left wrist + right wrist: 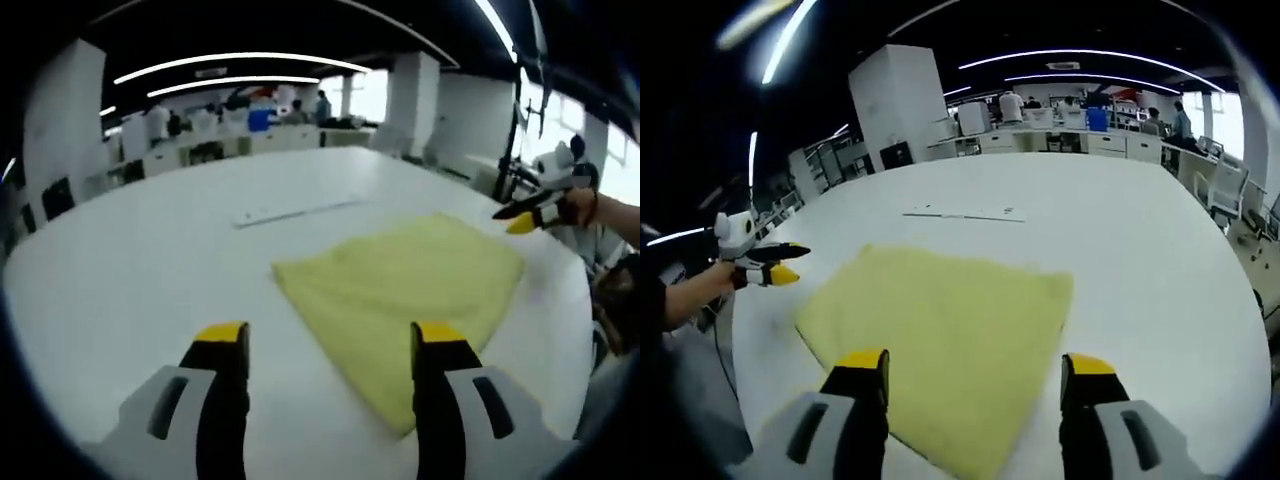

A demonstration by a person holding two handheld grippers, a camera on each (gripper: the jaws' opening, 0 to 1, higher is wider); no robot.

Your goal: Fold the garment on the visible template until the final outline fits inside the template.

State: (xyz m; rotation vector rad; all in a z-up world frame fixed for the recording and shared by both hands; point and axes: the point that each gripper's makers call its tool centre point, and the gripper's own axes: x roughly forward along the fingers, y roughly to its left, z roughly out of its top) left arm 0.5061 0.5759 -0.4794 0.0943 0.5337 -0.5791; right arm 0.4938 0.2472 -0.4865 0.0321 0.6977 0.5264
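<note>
While flat on table (1160,260), garment (940,320) lies ahead of right gripper (975,375).

Long ceiling strip lights (235,62) give even, bright light, and daylight adds to it from windows (1240,120) at the far side of the room, where the glass is blown out to white. The white table (120,260) reflects softly — no hard glare, and shadows on it are faint. Fisheye distortion bends the table edge and lights into curves. Both views are slightly soft — far desks and people blur most.
</note>
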